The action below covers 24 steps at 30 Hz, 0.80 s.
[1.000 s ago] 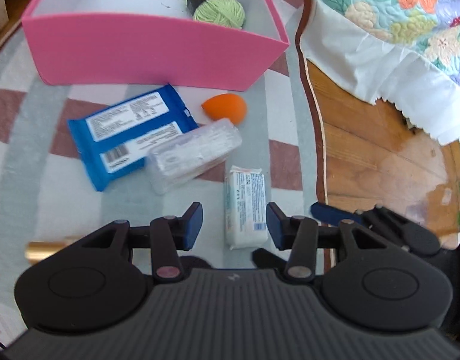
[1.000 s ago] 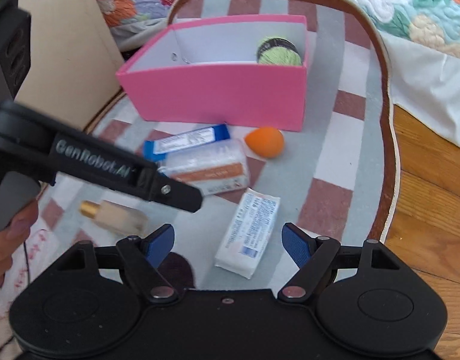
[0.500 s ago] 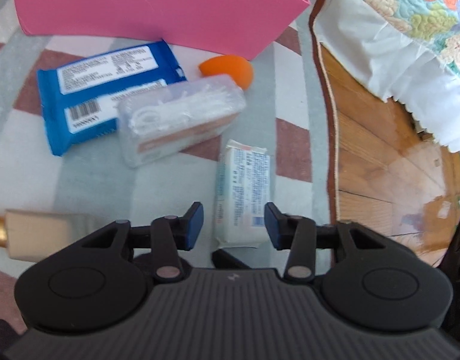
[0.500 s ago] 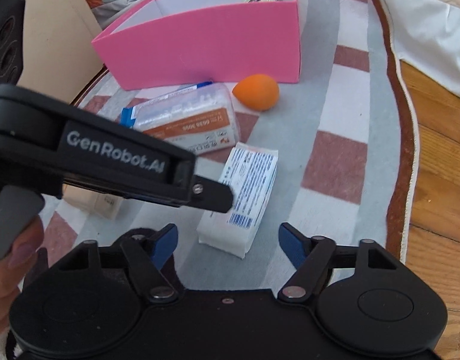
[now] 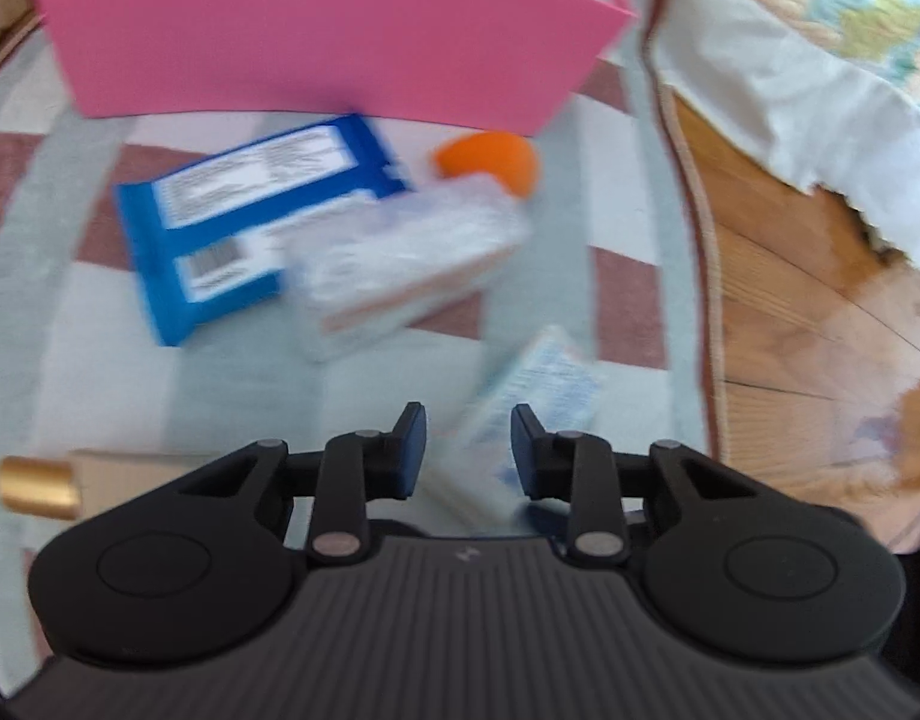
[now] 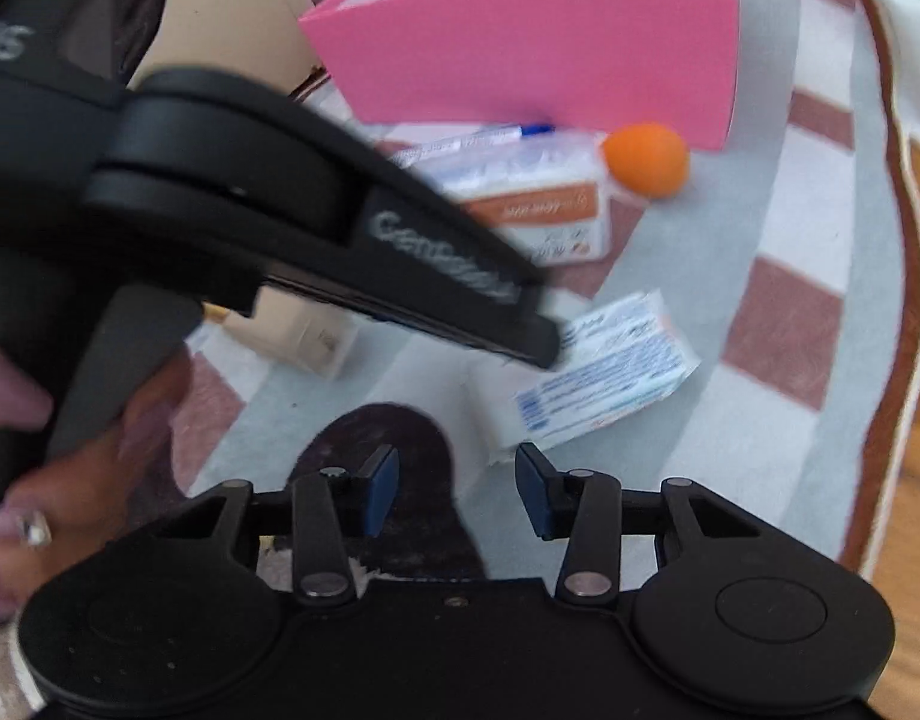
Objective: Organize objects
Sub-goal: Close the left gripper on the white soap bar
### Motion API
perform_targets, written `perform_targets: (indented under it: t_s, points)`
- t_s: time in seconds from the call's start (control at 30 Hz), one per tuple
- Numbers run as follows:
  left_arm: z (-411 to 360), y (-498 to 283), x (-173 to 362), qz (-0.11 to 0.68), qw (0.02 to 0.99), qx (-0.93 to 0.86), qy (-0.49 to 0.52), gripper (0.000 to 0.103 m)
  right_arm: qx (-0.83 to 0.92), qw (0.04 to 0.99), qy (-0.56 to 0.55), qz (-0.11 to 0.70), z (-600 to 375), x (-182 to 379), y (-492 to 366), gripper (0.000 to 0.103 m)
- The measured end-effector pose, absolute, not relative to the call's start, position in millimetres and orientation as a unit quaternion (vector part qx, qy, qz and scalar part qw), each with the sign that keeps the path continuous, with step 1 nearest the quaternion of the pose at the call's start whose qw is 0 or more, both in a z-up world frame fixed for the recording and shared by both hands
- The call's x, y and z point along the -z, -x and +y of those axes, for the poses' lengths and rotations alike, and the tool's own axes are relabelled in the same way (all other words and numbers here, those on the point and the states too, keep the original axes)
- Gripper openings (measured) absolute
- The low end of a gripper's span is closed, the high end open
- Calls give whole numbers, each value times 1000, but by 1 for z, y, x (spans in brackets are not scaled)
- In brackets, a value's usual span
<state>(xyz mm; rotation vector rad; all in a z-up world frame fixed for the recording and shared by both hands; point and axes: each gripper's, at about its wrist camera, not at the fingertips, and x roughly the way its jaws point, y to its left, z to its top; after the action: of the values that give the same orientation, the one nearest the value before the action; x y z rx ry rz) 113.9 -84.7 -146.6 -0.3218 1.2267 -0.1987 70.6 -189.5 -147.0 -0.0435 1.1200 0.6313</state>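
Straddling the white tissue packet (image 5: 520, 414) with left gripper (image 5: 467, 450) jaws apart, apparently for a pinch into the pink box (image 5: 316, 42); right gripper (image 6: 454, 489) likewise parted, empty.

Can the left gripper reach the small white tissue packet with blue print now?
Probably yes. The left gripper has its jaws open around the small white tissue packet with blue print, and nothing lies between them.

My left gripper (image 5: 467, 450) reaches low and forward, jaws parted around a narrow gap. My right gripper (image 6: 454, 489) hovers beside it, jaws apart.
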Motion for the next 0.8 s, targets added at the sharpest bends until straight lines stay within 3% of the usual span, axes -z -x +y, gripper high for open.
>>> perform_targets:
  t_s: [0.13, 0.27, 0.4, 0.57, 0.63, 0.8]
  points:
    - [-64, -117, 146, 589, 783, 72, 186, 30, -285, 814, 87, 498, -194, 138, -67, 64]
    - [-54, -113, 160, 620, 735, 78, 264, 31, -278, 813, 215, 465, -190, 136, -69, 69]
    - [-53, -106, 165, 606, 740, 34, 289, 31, -317, 796, 244, 455, -193, 143, -84, 76]
    - [-55, -98, 181, 613, 700, 45, 365, 31, -360, 769, 243, 469, -192, 160, -102, 74]
    - [-62, -97, 180, 608, 711, 45, 352, 31, -372, 760, 228, 482, -191, 159, -104, 63]
    - [-74, -98, 170, 598, 743, 51, 297, 30, -366, 777, 193, 475, -200, 155, -97, 62]
